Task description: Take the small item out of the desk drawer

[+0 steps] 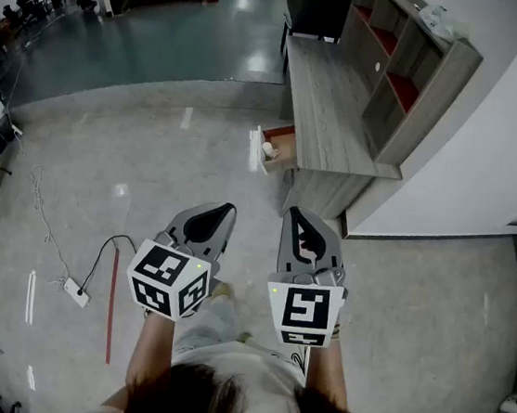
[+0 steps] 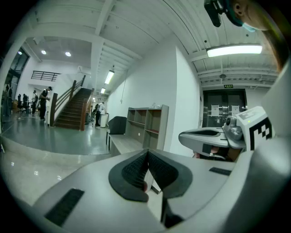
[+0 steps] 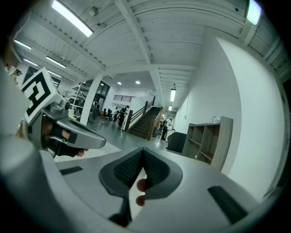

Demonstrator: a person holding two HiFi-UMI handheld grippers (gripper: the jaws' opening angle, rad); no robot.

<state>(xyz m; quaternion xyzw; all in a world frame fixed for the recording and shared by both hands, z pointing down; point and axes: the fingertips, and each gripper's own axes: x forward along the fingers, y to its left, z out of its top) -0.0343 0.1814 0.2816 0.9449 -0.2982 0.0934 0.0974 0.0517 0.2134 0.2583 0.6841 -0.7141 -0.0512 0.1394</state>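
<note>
Two hand-held grippers are held side by side above a polished floor [image 1: 105,163], both aimed toward a wooden desk [image 1: 330,116] set against a white wall. The left gripper [image 1: 212,219] is seen closed, its ribbed pads [image 2: 134,170] brought together at the tips with nothing clamped between them. The right gripper [image 1: 299,223] is likewise shut tight: its pads [image 3: 127,169] are pressed tip to tip and no object is gripped. The desk's drawer [image 1: 284,135] is shown standing open on the side facing the grippers, well apart from both. What appears to be the small item [image 1: 268,152], pale and too small to be identified, is seen lying at the front edge of the drawer. A shelf unit [image 1: 414,80] is set on the desktop along the wall, a dark chair [image 1: 317,10] is placed at the desk's far end, and a power strip [image 1: 76,293] with its cable is seen on the floor to the left of the grippers.
</note>
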